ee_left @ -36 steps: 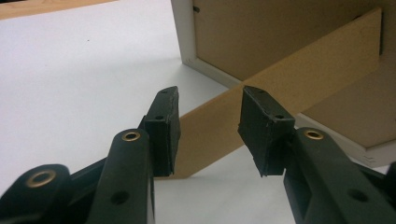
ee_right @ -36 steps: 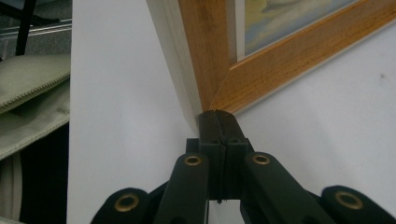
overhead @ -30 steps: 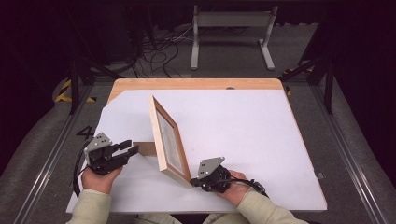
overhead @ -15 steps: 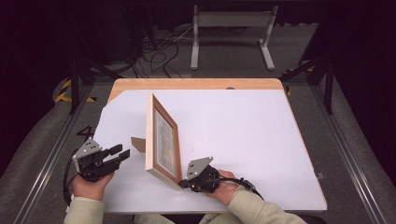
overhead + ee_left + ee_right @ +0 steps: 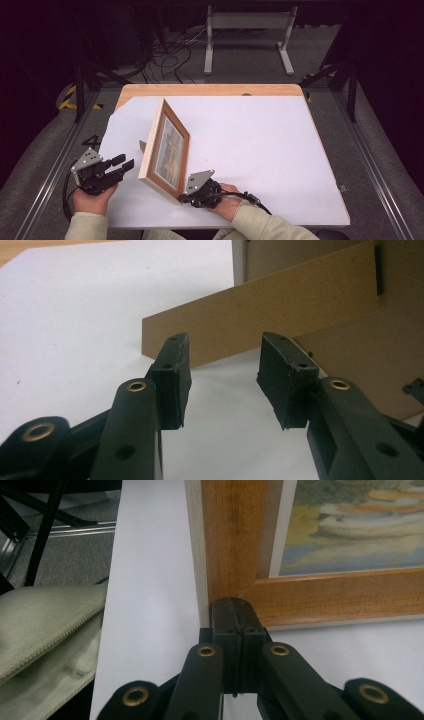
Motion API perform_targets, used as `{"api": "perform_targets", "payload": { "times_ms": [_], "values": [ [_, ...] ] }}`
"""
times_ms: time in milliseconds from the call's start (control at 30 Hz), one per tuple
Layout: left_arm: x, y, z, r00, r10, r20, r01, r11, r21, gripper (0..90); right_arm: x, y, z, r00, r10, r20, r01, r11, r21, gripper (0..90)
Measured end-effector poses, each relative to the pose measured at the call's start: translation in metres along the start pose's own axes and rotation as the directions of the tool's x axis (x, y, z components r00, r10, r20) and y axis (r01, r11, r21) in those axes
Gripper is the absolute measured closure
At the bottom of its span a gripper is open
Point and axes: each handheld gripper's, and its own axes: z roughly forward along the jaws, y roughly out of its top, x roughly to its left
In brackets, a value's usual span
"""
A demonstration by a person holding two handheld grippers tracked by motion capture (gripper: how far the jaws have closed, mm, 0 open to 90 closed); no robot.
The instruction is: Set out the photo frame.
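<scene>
My right gripper point(image 5: 186, 199), jaws pressed together, touches the near bottom corner of the picture frame point(image 5: 167, 148) standing mid-table on its back stand point(image 5: 260, 315), left gripper point(image 5: 127, 166) apart and empty behind it, so mostly done, only nudging left.

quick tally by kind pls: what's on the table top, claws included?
Picture frame, standing on its brown back prop: 1
Claws: 2, the left claw open and apart from the frame, the right claw shut against the frame's lower corner
White table cover: 1
Total: 4
</scene>
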Motion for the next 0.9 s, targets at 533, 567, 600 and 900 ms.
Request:
{"api": "perform_targets", "payload": {
  "times_ms": [533, 567, 600, 900],
  "values": [
    [0.001, -0.009, -0.015, 0.9986, -0.033, -0.041, 0.033, 0.9994, -0.011, 52.6, 0.002, 0.012, 0.017, 1.0, -0.005, -0.002, 0.005, 1.0, -0.016, 90.0],
    [0.001, -0.01, -0.016, 0.9985, -0.034, -0.043, 0.033, 0.9994, -0.012, 52.5, 0.002, 0.013, 0.018, 1.0, -0.009, -0.001, 0.009, 1.0, -0.018, 90.0],
    [0.001, -0.01, -0.016, 0.9985, -0.034, -0.043, 0.033, 0.9994, -0.012, 52.3, 0.002, 0.014, 0.019, 1.0, -0.008, 0.001, 0.008, 1.0, -0.02, 90.0],
    [-0.002, -0.012, -0.025, 0.9978, -0.043, -0.051, 0.041, 0.9987, -0.031, 51.5, 0.003, 0.018, 0.025, 0.9997, -0.01, 0.021, 0.011, 1.0, -0.023, 90.0]
  ]
}}
